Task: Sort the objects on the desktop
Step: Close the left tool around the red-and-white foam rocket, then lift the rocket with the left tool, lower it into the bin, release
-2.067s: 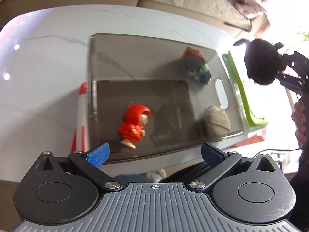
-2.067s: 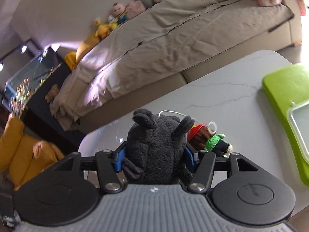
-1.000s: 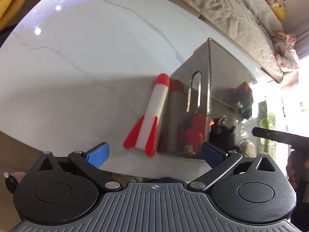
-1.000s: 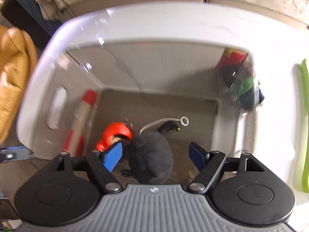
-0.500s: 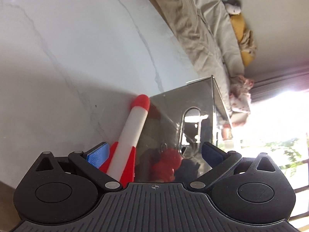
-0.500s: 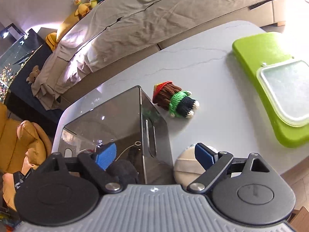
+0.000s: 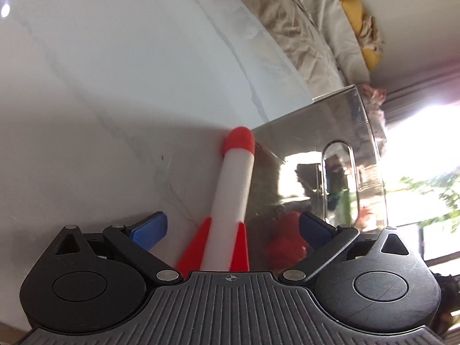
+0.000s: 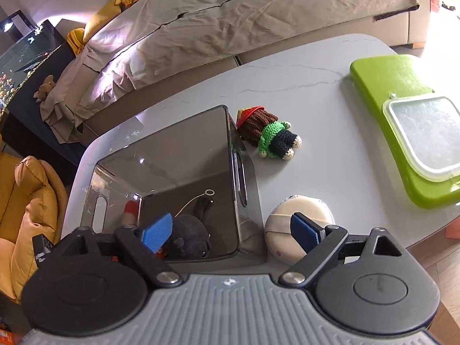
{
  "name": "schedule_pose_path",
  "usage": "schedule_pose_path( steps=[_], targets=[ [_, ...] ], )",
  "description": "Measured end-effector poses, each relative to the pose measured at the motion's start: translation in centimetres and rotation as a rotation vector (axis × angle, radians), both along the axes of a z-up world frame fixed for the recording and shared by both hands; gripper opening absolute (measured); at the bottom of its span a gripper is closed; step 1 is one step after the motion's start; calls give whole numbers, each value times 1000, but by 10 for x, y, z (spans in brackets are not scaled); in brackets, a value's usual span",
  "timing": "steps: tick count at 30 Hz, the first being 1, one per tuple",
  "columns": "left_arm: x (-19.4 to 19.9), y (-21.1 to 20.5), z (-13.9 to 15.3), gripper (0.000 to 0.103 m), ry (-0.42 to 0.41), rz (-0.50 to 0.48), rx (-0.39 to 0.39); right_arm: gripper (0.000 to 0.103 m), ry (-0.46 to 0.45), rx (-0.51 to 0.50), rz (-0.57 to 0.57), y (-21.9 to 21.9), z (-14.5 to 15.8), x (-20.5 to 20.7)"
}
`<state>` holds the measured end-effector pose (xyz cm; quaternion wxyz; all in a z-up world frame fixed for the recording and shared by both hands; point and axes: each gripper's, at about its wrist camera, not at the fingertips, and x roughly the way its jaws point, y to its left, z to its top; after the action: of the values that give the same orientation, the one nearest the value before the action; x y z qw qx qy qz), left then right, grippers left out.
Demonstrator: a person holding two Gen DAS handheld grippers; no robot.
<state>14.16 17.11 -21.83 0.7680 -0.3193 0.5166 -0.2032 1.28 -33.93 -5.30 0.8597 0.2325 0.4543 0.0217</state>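
smooth red-and-white rocket (image 7: 233, 198) between the spread left claw (image 7: 231, 228) — beside the glossy bin (image 7: 316, 155).

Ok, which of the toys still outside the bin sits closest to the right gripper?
The round cream ball: it lies just ahead of the open right gripper, beside the bin. The crocheted doll lies farther back.

black plush (image 8: 188, 237) now binned, right claw (image 8: 230, 231) emptied

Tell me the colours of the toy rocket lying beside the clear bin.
The rocket has a white body with a red nose and red fins, clearest in the left wrist view.
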Motion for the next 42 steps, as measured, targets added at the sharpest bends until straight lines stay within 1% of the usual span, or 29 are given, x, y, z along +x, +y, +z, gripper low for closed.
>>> schedule_pose_path(
  steps=[2, 4, 5, 6, 7, 8, 9, 10, 11, 13, 14, 16, 19, 21, 22, 24, 26, 29, 31, 34, 35, 36, 37, 38, 40, 42],
  targets=[
    [7, -11, 8, 98, -13, -40, 93, 91, 8, 6, 6, 4, -1, 0],
    [12, -23, 17, 91, -25, -87, 195, 91, 10, 2, 11, 7, -1, -1],
    [13, -30, 20, 81, -32, -112, 254, 91, 10, 1, 12, 8, -1, -1],
    [14, -38, 23, 69, -39, -137, 313, 91, 10, 0, 13, 8, 0, -2],
    [16, -43, 25, 67, -40, -164, 343, 91, 11, 0, 12, 8, 0, -2],
    [18, -47, 24, 63, -29, -195, 324, 92, 12, 1, 9, 8, 0, -2],
    [21, -48, 21, 46, 0, -220, 272, 92, 14, 3, 6, 8, -1, -3],
    [23, -48, 17, 39, 35, -230, 225, 92, 16, 5, 5, 7, -2, -3],
    [24, -48, 15, 38, 37, -230, 215, 92, 19, 7, 3, 7, -2, -3],
    [25, -50, 15, 39, 25, -246, 222, 92, 25, 12, -2, 5, -5, -4],
    [19, -45, 15, 40, 21, -250, 230, 92, 29, 15, -3, 5, -6, -4],
    [17, -48, 18, 41, 14, -262, 257, 92, 41, 25, -3, 4, -10, -5],
    [20, -60, 19, 47, 1, -295, 298, 92, 59, 43, -5, 3, -16, -3],
    [22, -70, 20, 62, -13, -322, 311, 92, 66, 51, -2, 4, -19, -3],
    [22, -75, 22, 66, -23, -340, 318, 92, 68, 54, -1, 5, -20, -3],
    [22, -84, 23, 84, -34, -368, 324, 92, 73, 60, 5, 7, -21, -3],
    [21, -90, 23, 91, -32, -372, 326, 92, 74, 63, 8, 8, -21, -4],
    [18, -91, 23, 93, -26, -350, 335, 92, 66, 70, 0, 5, -19, -8],
    [16, -90, 23, 92, -29, -331, 328, 92, 60, 78, -9, 2, -19, -11],
    [16, -83, 21, 79, -20, -287, 331, 92, 56, 93, -23, -4, -19, -14],
    [17, -80, 21, 70, -16, -272, 337, 92, 55, 100, -28, -6, -20, -15],
    [17, -79, 21, 57, -11, -256, 353, 92, 55, 107, -32, -7, -21, -16],
    [18, -77, 21, 49, -6, -240, 372, 92, 55, 117, -37, -9, -23, -16],
    [19, -75, 20, 34, -1, -224, 392, 92, 57, 129, -40, -11, -24, -16],
    [18, -68, 20, 33, 20, -190, 383, 92, 57, 147, -43, -13, -27, -17],
    [16, -65, 22, 32, 31, -166, 405, 92, 48, 156, -45, -15, -28, -19]
  ],
)
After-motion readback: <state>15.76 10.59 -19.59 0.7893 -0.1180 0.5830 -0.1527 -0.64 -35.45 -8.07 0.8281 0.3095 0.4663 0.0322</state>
